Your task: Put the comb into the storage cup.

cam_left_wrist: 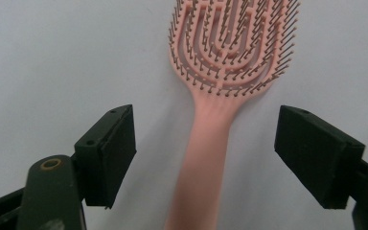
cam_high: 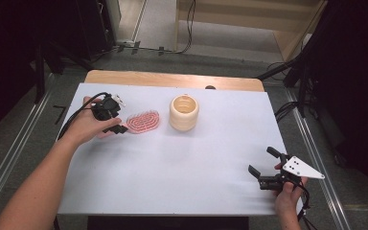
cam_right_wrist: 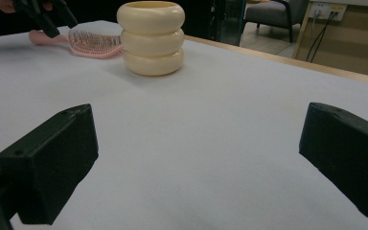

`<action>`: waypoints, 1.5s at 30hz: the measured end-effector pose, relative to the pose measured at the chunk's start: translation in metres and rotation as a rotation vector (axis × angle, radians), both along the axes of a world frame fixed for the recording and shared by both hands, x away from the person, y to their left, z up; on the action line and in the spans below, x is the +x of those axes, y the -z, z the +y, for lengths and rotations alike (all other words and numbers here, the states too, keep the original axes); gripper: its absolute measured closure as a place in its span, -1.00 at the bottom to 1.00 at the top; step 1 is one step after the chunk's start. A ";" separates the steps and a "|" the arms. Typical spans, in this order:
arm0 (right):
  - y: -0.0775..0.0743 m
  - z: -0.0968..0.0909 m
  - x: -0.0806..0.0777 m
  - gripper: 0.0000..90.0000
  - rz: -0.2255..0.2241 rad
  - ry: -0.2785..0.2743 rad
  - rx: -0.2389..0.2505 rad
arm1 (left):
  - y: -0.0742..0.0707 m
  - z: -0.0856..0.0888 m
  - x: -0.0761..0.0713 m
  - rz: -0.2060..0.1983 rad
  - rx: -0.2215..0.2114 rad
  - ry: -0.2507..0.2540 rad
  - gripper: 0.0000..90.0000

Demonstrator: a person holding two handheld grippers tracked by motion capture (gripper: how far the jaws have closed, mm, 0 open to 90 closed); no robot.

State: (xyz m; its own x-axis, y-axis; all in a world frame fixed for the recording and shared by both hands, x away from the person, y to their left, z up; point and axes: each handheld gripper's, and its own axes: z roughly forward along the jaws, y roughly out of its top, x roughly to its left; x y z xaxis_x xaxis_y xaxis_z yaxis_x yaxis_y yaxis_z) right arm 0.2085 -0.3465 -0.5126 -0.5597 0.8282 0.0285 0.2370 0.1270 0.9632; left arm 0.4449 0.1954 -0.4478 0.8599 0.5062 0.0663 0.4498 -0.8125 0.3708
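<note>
white cloth covers the table point(cam_high: 172, 163), and on its far left part lies a pink hairbrush point(cam_high: 143, 121), bristles up, flat on the cloth. its handle point(cam_left_wrist: 202, 158) runs straight back between the jaws of the left gripper point(cam_high: 116, 125); in the left gripper view both black pads stand clear of the handle, one on each side, with white cloth showing in the gaps, so nothing is clamped. the brush is framed but not held and not lifted. just beside the brush head, to its right in the high view and apart from it, stands a cream ribbed cup point(cam_high: 184, 112), upright and open at the top; whether anything is inside cannot be told. judging from this, the reach for the brush is done, while the squeeze on the handle, the lift and wherever the brush is meant to go, perhaps that cup, are all left. well apart, at the near right edge, the right gripper point(cam_high: 263, 163) hangs with its jaws spread wide over bare cloth, holding nothing.
</note>
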 end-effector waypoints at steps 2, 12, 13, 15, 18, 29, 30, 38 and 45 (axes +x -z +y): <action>0.000 0.000 0.000 -1.00 0.002 0.000 -0.001 | 0.000 -0.001 0.000 0.012 -0.007 -0.007 -0.38; 0.000 0.000 0.000 -1.00 0.003 0.000 -0.004 | 0.009 -0.003 0.001 0.057 0.036 -0.016 0.10; 0.000 0.000 0.000 -1.00 0.004 0.000 -0.003 | 0.009 -0.003 0.001 0.056 0.048 -0.015 0.13; 0.000 0.000 0.000 -1.00 0.003 0.000 -0.003 | 0.010 -0.004 0.002 0.059 0.057 -0.013 0.25; 0.000 0.000 0.000 -1.00 0.004 0.001 -0.005 | 0.012 -0.006 0.002 0.054 0.075 -0.014 0.36; 0.000 0.001 0.001 -1.00 0.004 0.003 -0.010 | 0.018 -0.008 0.004 0.052 0.115 0.002 0.42; 0.000 0.001 0.001 -1.00 0.004 0.003 -0.010 | 0.020 -0.009 0.003 0.049 0.117 0.004 0.42; 0.000 0.002 0.001 -1.00 0.006 0.003 -0.013 | 0.020 -0.009 0.002 0.040 0.125 0.046 0.48; 0.000 0.002 0.000 -1.00 0.007 0.003 -0.013 | 0.019 -0.011 0.002 0.050 0.133 0.037 0.54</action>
